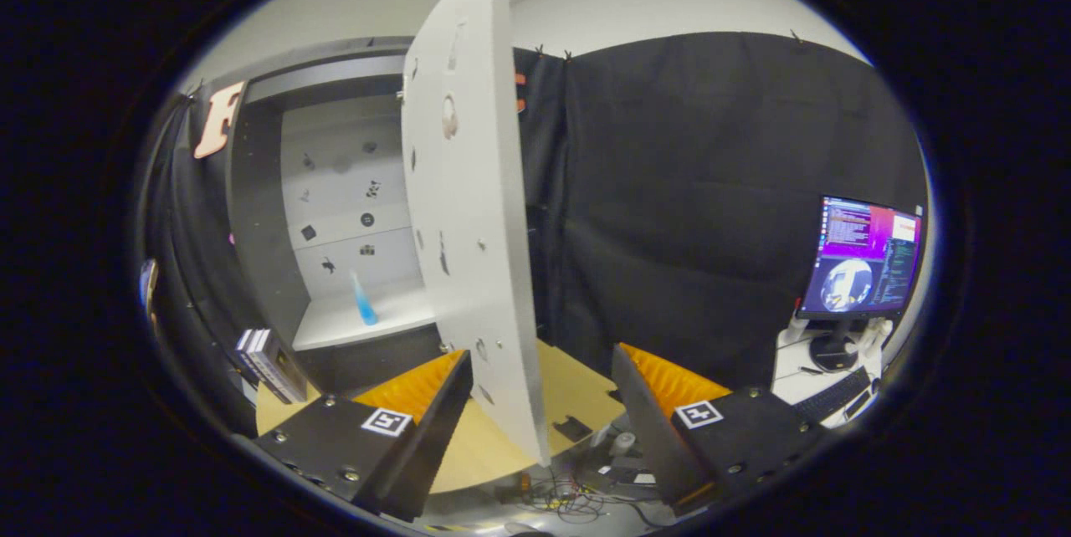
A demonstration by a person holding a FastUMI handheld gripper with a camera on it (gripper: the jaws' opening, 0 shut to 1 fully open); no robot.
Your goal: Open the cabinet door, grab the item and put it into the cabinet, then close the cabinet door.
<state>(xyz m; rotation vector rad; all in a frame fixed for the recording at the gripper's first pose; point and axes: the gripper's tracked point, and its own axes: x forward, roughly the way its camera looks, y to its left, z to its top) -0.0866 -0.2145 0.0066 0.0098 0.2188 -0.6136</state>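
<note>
The cabinet (259, 211) stands ahead and to the left with its white door (468, 211) swung wide open, edge-on toward me. The door's lower edge runs down between my two fingers. Inside, a small blue bottle (363, 301) stands upright on the white shelf (335, 324). My gripper (540, 386) is open: the left finger sits just left of the door's lower edge, the right finger well to its right. Neither finger presses on the door. Small dark markers dot the cabinet's back wall.
A round wooden table (577, 391) lies below the door and fingers. Several books (268, 363) stand left of the cabinet's base. A lit monitor (862, 257) and keyboard (828, 399) sit on a desk at far right. Cables (569, 495) lie on the floor.
</note>
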